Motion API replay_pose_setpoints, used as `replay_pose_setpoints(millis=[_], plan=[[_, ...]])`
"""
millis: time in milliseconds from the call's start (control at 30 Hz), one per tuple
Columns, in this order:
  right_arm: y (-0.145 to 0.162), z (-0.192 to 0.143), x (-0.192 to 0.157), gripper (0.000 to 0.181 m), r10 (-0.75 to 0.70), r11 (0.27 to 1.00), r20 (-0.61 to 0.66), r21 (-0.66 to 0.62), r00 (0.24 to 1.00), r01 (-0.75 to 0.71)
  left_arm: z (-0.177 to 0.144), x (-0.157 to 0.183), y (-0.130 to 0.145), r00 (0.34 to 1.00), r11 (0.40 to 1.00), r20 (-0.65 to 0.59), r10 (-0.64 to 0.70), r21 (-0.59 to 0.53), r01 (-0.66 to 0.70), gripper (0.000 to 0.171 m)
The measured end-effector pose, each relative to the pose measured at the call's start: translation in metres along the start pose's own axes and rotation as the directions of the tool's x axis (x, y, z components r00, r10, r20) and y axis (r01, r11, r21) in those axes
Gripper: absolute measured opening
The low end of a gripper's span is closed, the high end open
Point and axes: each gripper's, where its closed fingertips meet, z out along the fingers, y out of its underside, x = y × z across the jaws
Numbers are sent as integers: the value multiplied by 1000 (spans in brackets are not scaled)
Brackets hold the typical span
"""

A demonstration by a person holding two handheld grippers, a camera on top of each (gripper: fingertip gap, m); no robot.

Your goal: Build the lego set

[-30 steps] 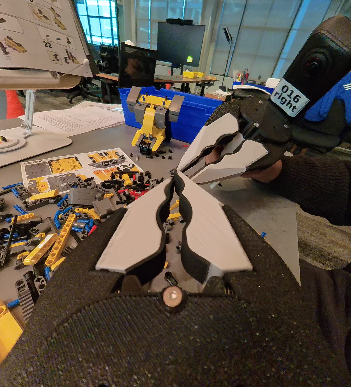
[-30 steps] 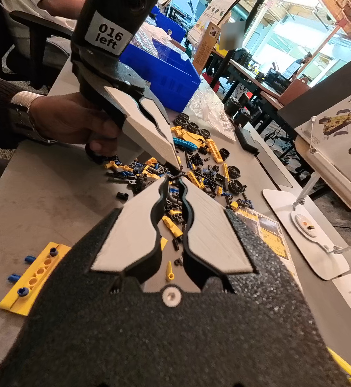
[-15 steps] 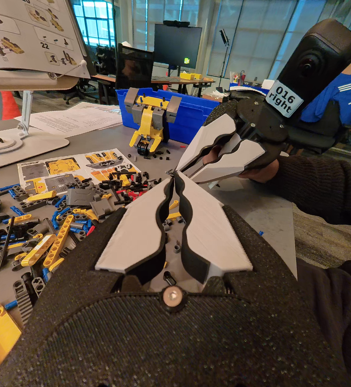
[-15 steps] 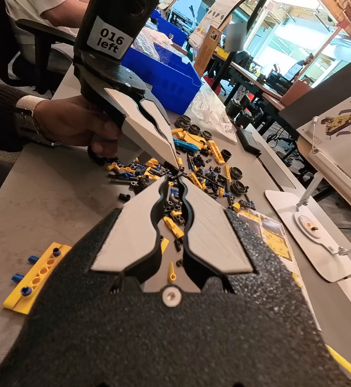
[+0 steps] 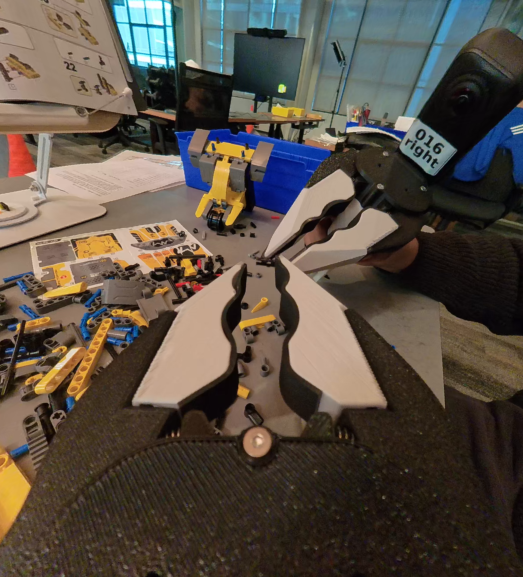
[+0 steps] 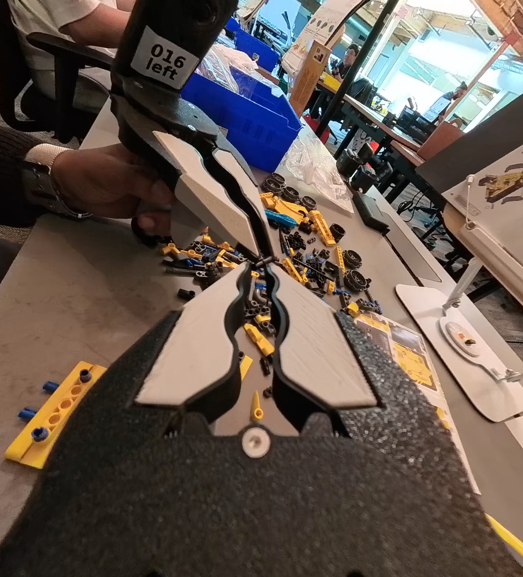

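Note:
My left gripper (image 5: pixel 260 267) is open, its white fingers a small gap apart above the grey table (image 5: pixel 379 306). My right gripper (image 5: pixel 269 257) meets it tip to tip and is shut on a small black pin (image 5: pixel 265 261). In the right wrist view my right gripper (image 6: pixel 258 267) pinches the same black pin (image 6: pixel 263 259), and the left gripper (image 6: pixel 265 251) comes down from the upper left, held by a hand (image 6: pixel 104 184). Loose yellow, black, grey and blue building pieces (image 5: pixel 66 327) lie under and left of the tips.
A part-built yellow and grey model (image 5: pixel 222 181) stands before a blue bin (image 5: pixel 285 175). A sticker sheet (image 5: pixel 98 253) lies mid-left. An instruction booklet (image 5: pixel 35 53) sits on a white stand (image 5: pixel 35 215). A yellow beam with blue pins (image 6: pixel 54 415) lies apart. Black wheels (image 6: pixel 354 259) lie farther off. My left and right fingertips are right by each other.
My left gripper's fingers have opened from shut tips. The small black pin stays in the right gripper. Both grippers have hardly shifted.

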Motion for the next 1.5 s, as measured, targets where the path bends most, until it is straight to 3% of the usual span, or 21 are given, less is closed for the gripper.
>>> replay_pose_setpoints(millis=[433,1500], plan=[[-4,-3,3,7,4,1000,-15,24,1000,-4,-2,-6,-3,999,1000,36,-12,20,12,33],[6,-1,9,3,45,999,-15,-5,999,-46,-6,-6,-5,999,998,23,-37,42,36,36]])
